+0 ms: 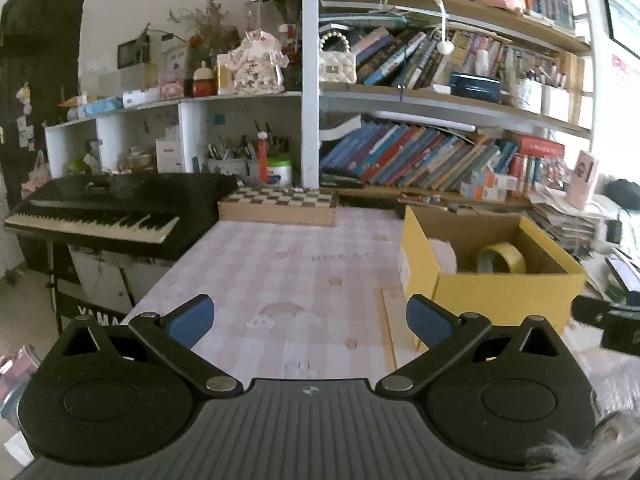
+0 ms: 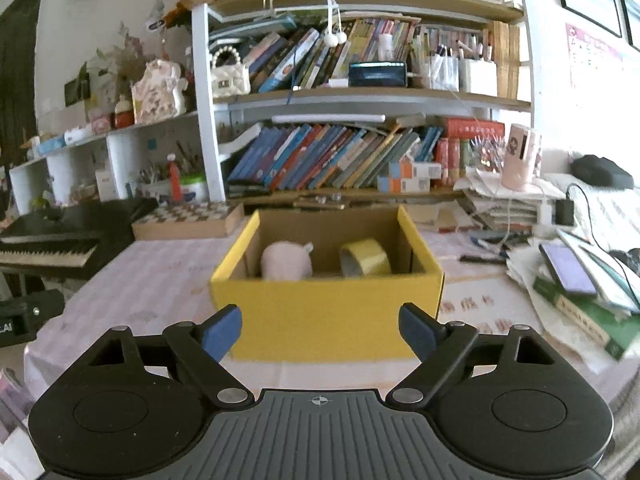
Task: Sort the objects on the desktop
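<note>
Box point(image 2: 326, 320), yellow cardboard, open top, sits on the pink checked tablecloth point(image 1: 288, 272) in front of the bookshelf point(image 2: 360, 152). Inside it: a pale pink plush item point(image 2: 286, 260) on the left and a roll of yellowish tape point(image 2: 366, 258) on the right, standing on edge, the two apart from each other.

Left gripper point(image 1: 310, 318): jaws spread wide, nothing between the blue pads, only bare cloth beneath. Box lies to its right, near the right pad.

Right gripper point(image 2: 320, 330): jaws also wide, nothing held; it faces the box's near wall head-on, with the pads in front of the wall, contact not discernible.

Keyboard point(image 1: 100, 216) at table's left edge; checkerboard point(image 1: 280, 200) at the far edge. Stacked papers and a phone point(image 2: 568, 268) right of the box.
</note>
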